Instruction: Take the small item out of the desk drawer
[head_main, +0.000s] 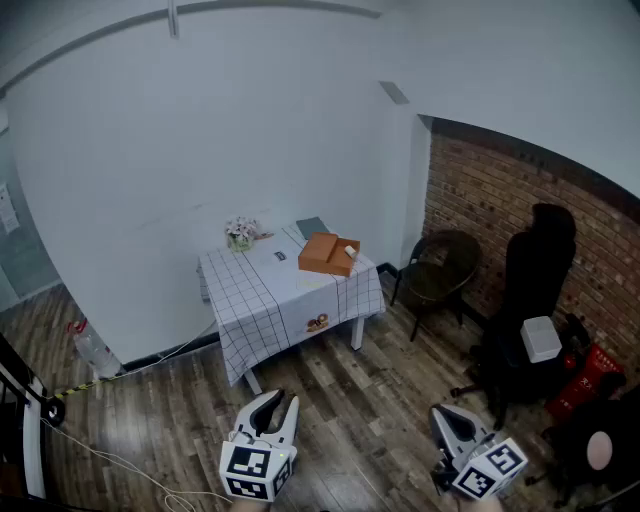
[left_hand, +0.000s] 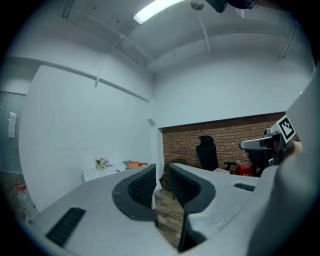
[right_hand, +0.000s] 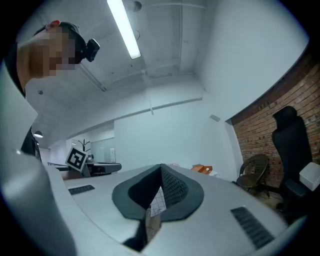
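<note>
One table (head_main: 268, 302), one orange box (head_main: 325, 255), one flower bunch (head_main: 240, 231), one wicker chair (head_main: 442, 268), one office chair (head_main: 535, 265)

Table (head_main: 262, 300) stands against back wall (head_main: 200, 150), centre. Box (head_main: 328, 254) on its right half, flowers (head_main: 240, 232) at back left. Chair (head_main: 440, 268) right of table, office chair (head_main: 535, 270) further right. Bottle (head_main: 95, 350) on floor (head_main: 350, 400), left. Left tool (head_main: 280, 402) and right tool (head_main: 445, 412) in front, well apart from table.
</note>
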